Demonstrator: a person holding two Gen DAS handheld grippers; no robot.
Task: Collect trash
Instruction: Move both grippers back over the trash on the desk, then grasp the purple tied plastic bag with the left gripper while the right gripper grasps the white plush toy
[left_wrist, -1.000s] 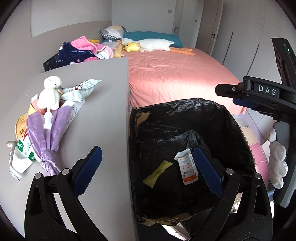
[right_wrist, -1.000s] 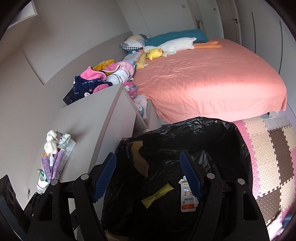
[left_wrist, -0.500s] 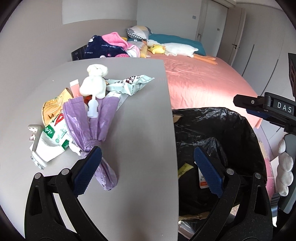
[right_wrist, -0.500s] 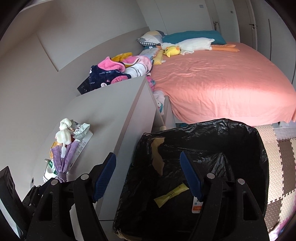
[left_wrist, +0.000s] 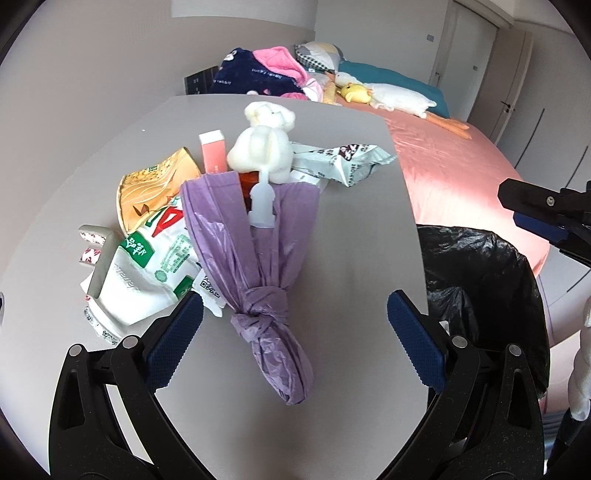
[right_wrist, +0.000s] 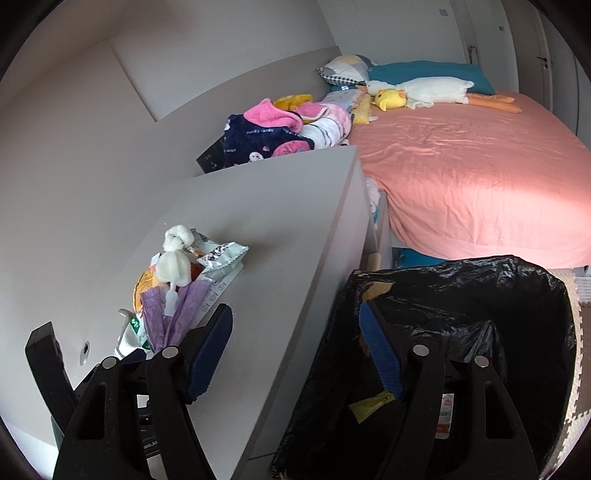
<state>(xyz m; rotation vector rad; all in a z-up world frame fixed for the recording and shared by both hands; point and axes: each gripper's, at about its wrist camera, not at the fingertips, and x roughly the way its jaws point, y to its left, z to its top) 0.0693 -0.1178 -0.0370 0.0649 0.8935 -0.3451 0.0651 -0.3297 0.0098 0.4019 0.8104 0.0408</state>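
A pink-sheeted bed fills the far side of the room, with a white goose plush and a teal pillow at its head. Beside the bed stands a grey cabinet, and just beside the cabinet's right edge, at the foot of the bed, sits a bin lined with a black trash bag, a yellow wrapper lying inside. On the cabinet top, toward its left side, lies a heap of trash: a knotted purple plastic bag at the front, a white and green packet to its left, a crumpled white snack wrapper behind it, and a small white plush toy on top. The left gripper hangs over the cabinet with jaws wide apart, the purple bag's knot between them but untouched. The right gripper hovers open and empty, straddling the cabinet's edge and the bin.
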